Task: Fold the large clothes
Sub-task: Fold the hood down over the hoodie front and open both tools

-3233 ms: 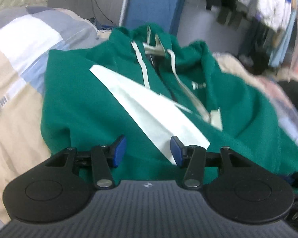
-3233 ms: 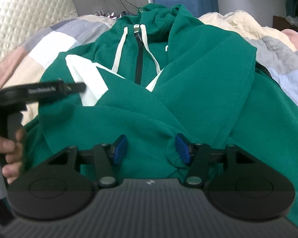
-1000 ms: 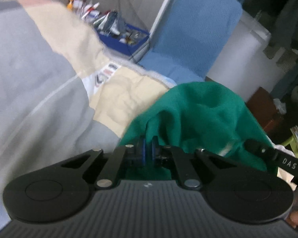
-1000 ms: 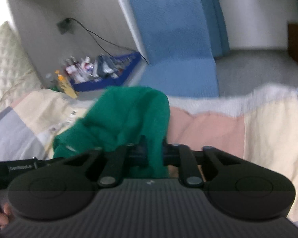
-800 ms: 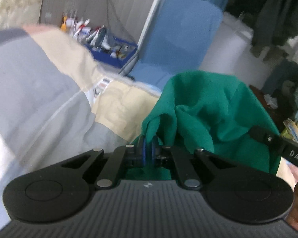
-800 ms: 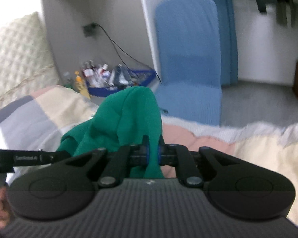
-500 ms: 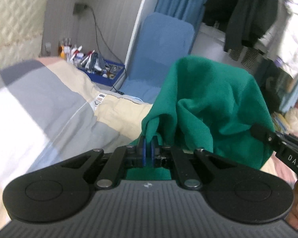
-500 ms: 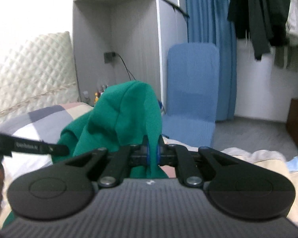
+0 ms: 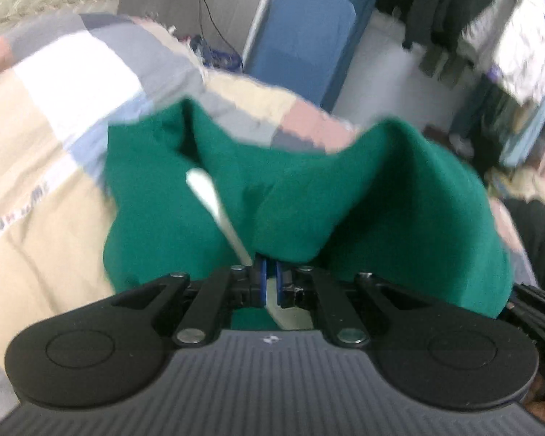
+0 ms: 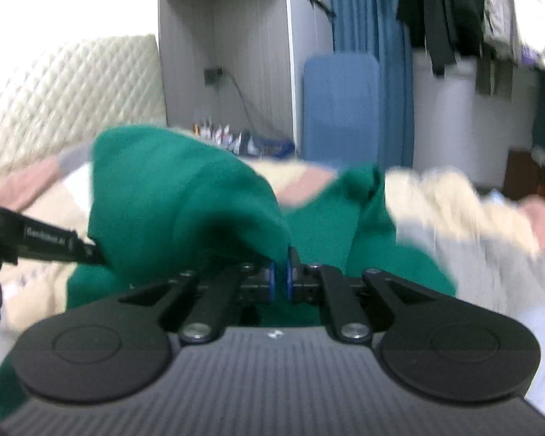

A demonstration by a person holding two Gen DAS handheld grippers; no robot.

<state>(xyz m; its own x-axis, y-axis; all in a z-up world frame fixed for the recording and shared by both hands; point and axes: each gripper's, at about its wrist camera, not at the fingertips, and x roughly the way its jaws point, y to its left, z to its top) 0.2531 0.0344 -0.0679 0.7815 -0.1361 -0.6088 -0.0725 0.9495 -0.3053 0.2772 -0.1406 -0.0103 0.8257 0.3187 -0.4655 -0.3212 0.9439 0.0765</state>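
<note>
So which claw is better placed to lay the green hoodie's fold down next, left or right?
Neither alone. The left claw and the right claw are each shut on the green hoodie, lifted over the quilt; lowering likely needs both.

Each camera rides just behind its own gripper's fingers, looking forward and slightly down at close range over the green hoodie (image 9: 399, 196) bunched on the patchwork quilt (image 9: 47, 152). The left view faces the blue chair (image 9: 305, 36) and hanging clothes; the right view faces the same blue chair (image 10: 341, 109) from further right. Both share hoodie, quilt and chair.
</note>
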